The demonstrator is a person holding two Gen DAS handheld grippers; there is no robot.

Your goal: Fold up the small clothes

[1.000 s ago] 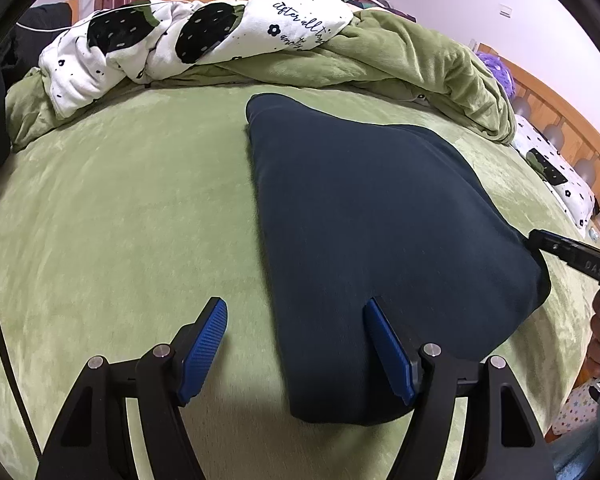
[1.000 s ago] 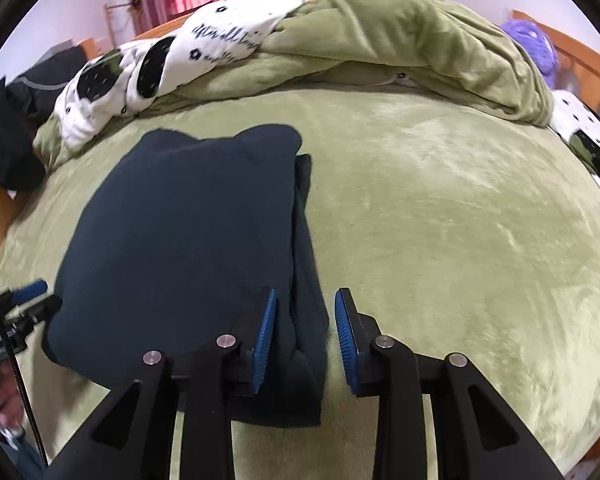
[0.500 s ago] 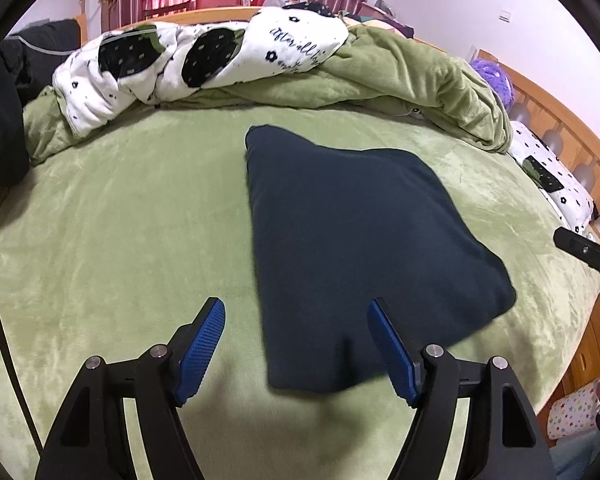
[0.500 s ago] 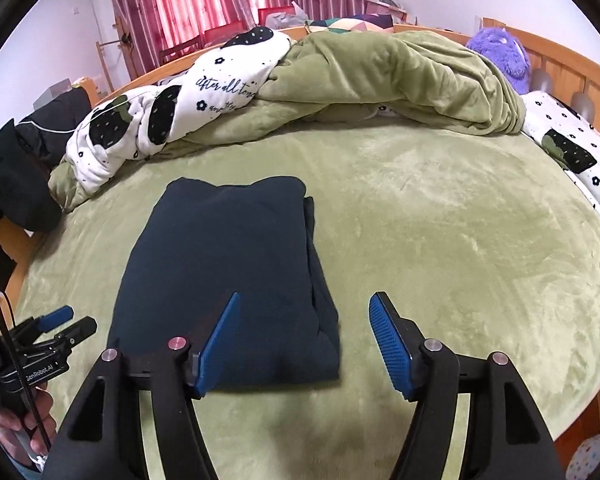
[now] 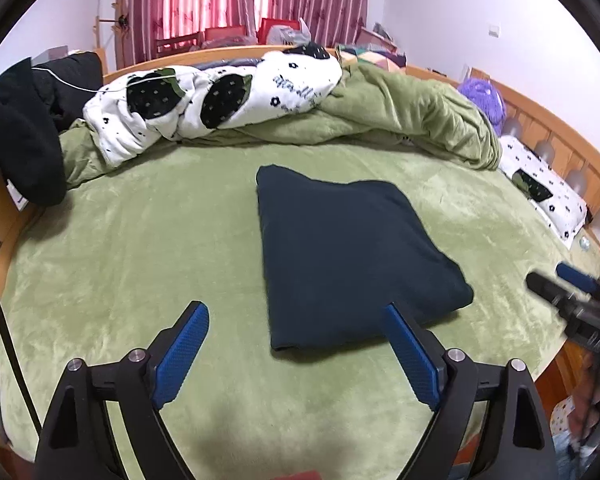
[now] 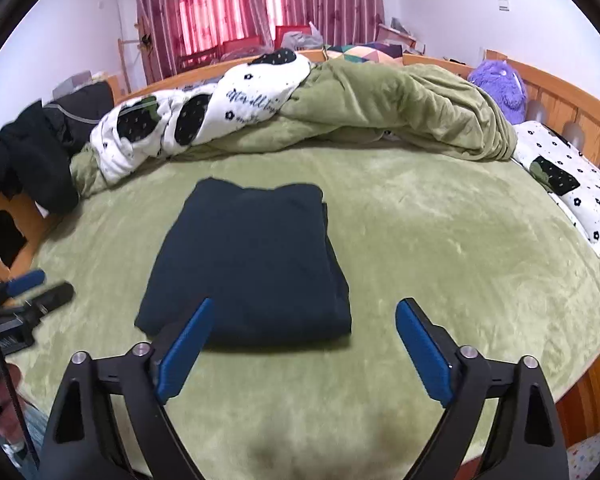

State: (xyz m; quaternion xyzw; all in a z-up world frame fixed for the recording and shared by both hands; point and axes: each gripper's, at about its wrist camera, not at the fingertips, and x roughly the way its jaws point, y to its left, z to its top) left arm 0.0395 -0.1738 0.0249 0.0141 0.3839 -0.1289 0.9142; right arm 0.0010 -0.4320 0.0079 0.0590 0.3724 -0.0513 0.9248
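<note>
Garment: navy cloth (image 5: 348,256), folded into a flat packet, lying mid-bed (image 5: 140,248) near the front edge.
Left tongs (image 5: 296,344): opening wide, nothing between them.
Right tongs (image 6: 304,344): opening wide, empty too.
Risk: loose right-side layers (visibly offset) may splay if a finger snags the packet.
Risk: plush sheet drags cloth; a careless nudge likely undoes the fold.

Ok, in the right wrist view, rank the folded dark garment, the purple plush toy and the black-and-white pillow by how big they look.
1. Folded dark garment, clearly largest.
2. Black-and-white pillow.
3. Purple plush toy. It sits farthest back, so its true size is unsure.
</note>
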